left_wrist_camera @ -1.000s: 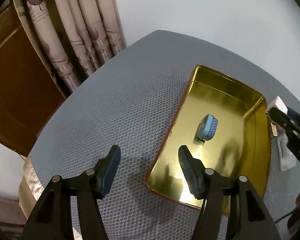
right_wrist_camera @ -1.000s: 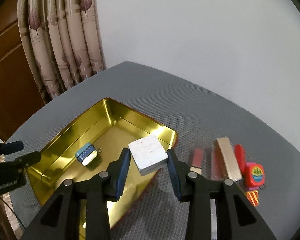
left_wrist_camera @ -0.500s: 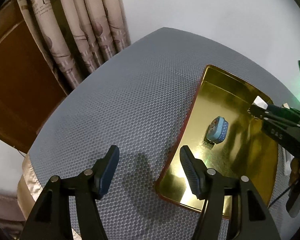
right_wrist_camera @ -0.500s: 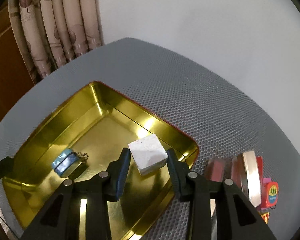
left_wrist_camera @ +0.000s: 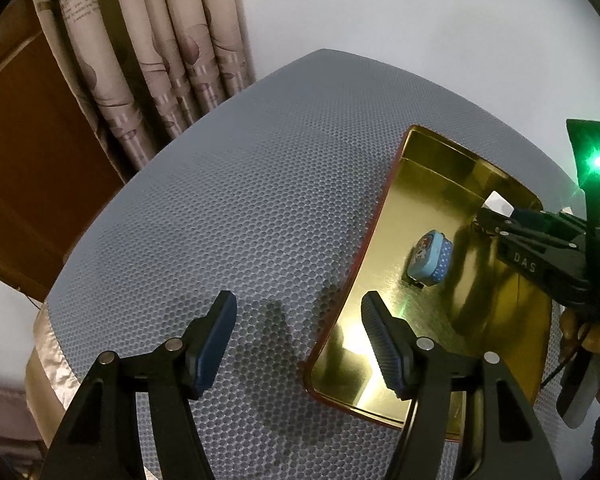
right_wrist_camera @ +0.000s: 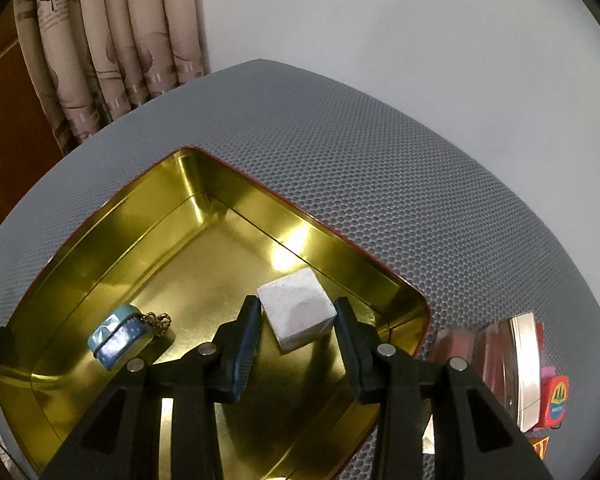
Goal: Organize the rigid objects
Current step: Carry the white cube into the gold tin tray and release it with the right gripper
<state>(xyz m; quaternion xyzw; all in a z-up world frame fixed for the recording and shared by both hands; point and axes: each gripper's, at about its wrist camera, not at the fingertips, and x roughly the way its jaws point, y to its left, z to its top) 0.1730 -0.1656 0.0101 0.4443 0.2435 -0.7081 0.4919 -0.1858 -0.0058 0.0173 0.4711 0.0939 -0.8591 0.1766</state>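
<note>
Right wrist view: right gripper [right_wrist_camera: 296, 322] pinches white block [right_wrist_camera: 296, 308] low over tin tray [right_wrist_camera: 236, 200] floor | small blue tin [right_wrist_camera: 118, 336] at 9 o'clock, apart | far wall near at 1 o'clock | left gripper [left_wrist_camera: 298, 322] spread, jaws just widening, empty, over grey mat [left_wrist_camera: 240, 200] beside tray rim.

Gold tray [right_wrist_camera: 112, 216], white block [right_wrist_camera: 296, 308], blue polka-dot tin [left_wrist_camera: 430, 256], grey honeycomb mat [right_wrist_camera: 380, 160].
</note>
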